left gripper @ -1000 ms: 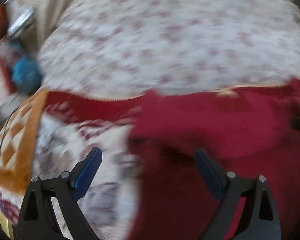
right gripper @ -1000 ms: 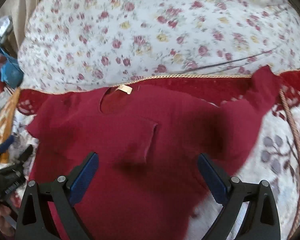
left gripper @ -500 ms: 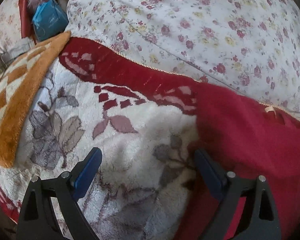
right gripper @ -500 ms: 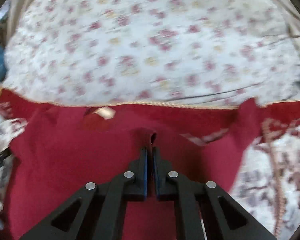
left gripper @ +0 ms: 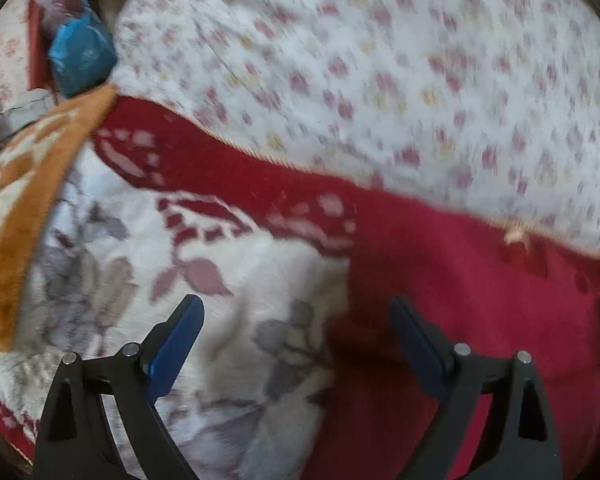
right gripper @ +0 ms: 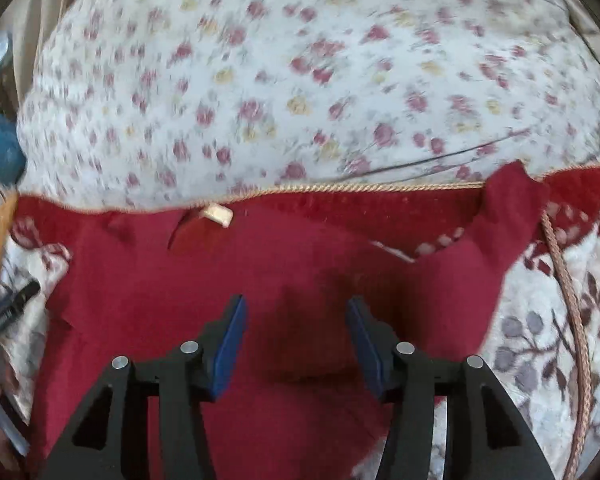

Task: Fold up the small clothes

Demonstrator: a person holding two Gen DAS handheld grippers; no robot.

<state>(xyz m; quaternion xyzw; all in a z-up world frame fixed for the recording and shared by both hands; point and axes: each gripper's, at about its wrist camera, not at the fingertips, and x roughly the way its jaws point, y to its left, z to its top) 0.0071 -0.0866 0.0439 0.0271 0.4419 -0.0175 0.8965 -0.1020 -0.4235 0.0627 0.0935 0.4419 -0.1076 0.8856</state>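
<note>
A small dark red shirt (right gripper: 292,272) lies spread on a fleece blanket, neck label (right gripper: 219,213) toward the far side, one sleeve (right gripper: 508,208) stretched to the right. My right gripper (right gripper: 296,332) hovers over the middle of the shirt; its jaws are opening, with cloth below them but no fold pinched. In the left wrist view the shirt (left gripper: 460,280) fills the right half. My left gripper (left gripper: 296,336) stands open at the shirt's left edge, one finger over the blanket, the other over red cloth.
A white fleece blanket with grey leaves and red border (left gripper: 228,280) covers the surface. Behind it bulges a floral quilt (right gripper: 300,80). An orange patterned blanket (left gripper: 16,208) and a blue bag (left gripper: 80,56) lie at the left. A braided cord (right gripper: 572,320) runs down the right.
My right gripper shut on the shirt's middle half a second ago and has since parted, flattening the loose fold. My left gripper drifted along the shirt's left edge and stayed open.
</note>
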